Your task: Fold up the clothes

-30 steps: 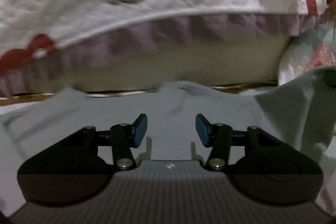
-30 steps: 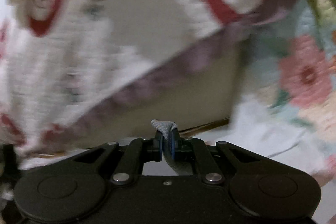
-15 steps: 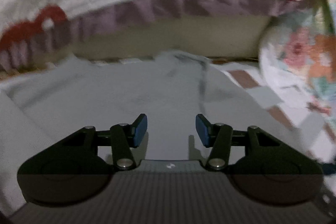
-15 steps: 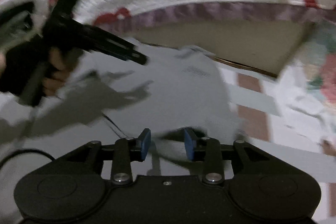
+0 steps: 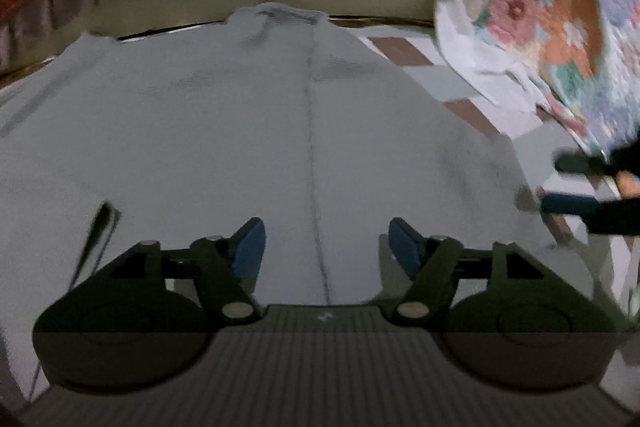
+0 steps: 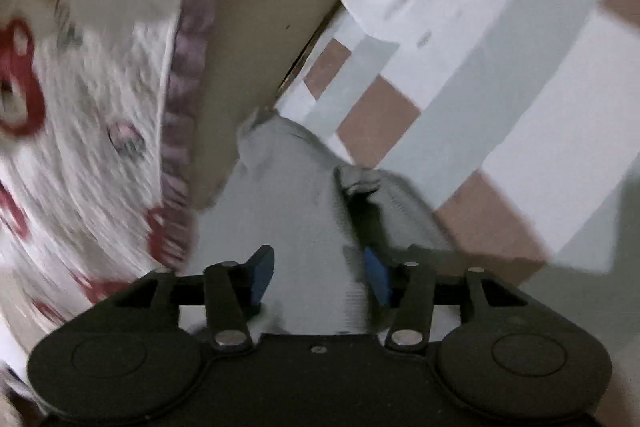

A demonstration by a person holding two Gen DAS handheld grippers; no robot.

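Two tongs hang released, jaws widening: our left tongs (image 5: 324, 247) over the grey garment (image 5: 240, 131), our right tongs (image 6: 318, 277) at its edge, cloth between but unpinched. We judge the garment, flat on the checked sheet (image 6: 500, 87), is spread for folding.

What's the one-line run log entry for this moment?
garment: grey shirt spread flat | left claw: opening, empty, over shirt | right claw: opening, at shirt edge, cloth between pads, not pinched
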